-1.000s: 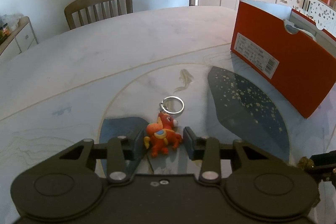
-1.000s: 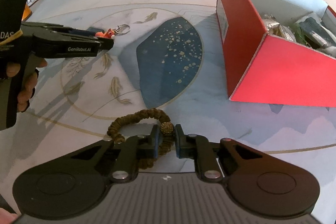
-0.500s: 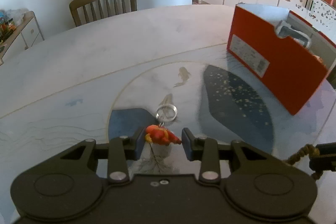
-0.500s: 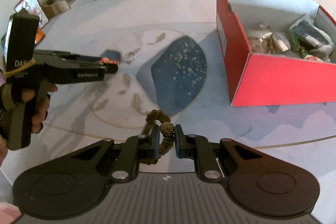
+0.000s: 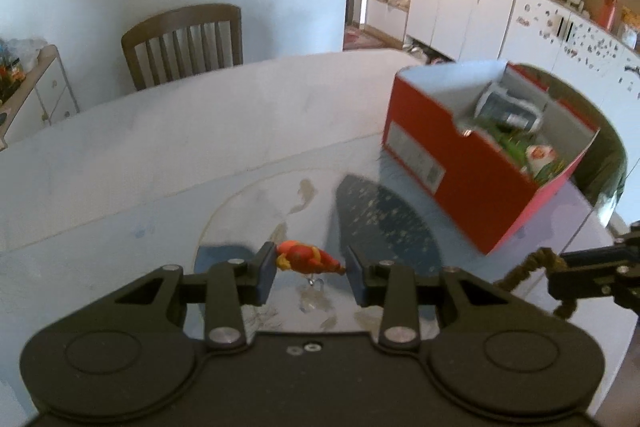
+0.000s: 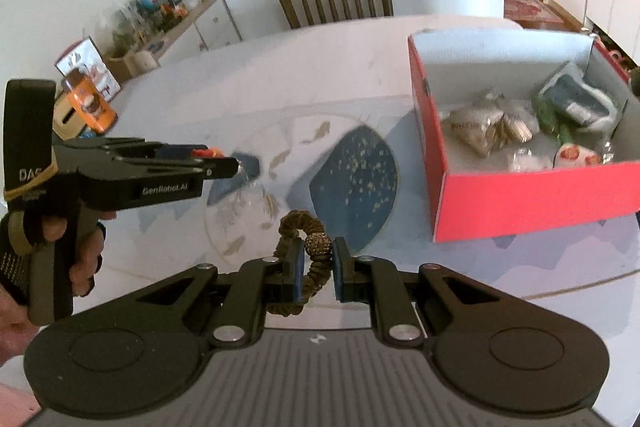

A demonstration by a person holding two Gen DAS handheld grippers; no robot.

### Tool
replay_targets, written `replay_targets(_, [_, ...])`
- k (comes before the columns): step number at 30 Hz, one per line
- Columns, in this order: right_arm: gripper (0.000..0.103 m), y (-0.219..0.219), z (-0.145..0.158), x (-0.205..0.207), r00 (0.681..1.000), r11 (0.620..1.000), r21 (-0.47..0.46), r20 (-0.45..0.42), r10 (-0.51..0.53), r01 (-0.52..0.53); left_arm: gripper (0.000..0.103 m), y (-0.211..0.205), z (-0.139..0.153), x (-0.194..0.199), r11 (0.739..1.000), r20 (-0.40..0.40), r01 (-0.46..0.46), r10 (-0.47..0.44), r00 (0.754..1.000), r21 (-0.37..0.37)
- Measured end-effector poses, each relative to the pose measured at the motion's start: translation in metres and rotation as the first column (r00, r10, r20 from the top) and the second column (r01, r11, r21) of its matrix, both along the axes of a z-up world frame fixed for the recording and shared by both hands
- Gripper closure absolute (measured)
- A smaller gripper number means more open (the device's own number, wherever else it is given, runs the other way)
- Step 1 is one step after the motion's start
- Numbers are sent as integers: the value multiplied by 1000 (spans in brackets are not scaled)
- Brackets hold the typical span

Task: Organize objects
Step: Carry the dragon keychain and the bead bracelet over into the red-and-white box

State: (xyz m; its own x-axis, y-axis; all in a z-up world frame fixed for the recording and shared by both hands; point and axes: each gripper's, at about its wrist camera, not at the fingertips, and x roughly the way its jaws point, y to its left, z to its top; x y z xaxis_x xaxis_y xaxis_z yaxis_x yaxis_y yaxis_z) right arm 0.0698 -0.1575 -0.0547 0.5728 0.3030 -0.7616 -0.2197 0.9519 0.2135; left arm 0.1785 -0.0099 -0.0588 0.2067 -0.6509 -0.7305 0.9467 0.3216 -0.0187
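Both grippers are now raised clear of the table (image 5: 120, 155), where a second ago they sat low on it, so both pickups look done and the carry to the red box (image 6: 520, 195) is under way. The left gripper (image 5: 311, 269) pinches the orange toy keychain (image 5: 306, 259) between its jaws, its ring hanging just below them. The right gripper (image 6: 316, 267) clamps the brown beaded bracelet (image 6: 308, 259), which loops up ahead of its jaws. The box, already holding packets, stands ahead and right of both. The table is pale with painted fish and a dark blue patch; a wooden chair (image 5: 184, 43) and white cabinets (image 5: 460, 3) lie beyond.
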Motion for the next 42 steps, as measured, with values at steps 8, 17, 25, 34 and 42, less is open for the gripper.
replay_targets(8, [89,-31,38,17,997,999,28,69,18,-19,67,-11,40,-21,997,16,14,-12,1000,-73])
replay_targets(17, [89,-82,70,41,986,1000,17,165,-9,6,67,-43,70,-52,991,21,49,-46,999,-126])
replay_targets(25, [89,-131,80,56,980,999,-18,194,-39,43,67,-79,83,-83,984,20,89,-87,996,-154])
replay_targets(34, [89,-183,73,73,979,995,-45,190,-77,87,67,-130,96,-128,967,41,176,-172,984,-183])
replay_targets(42, [89,-216,54,87,982,993,-59,165,-89,100,67,-172,74,-150,971,33,187,-185,982,-149])
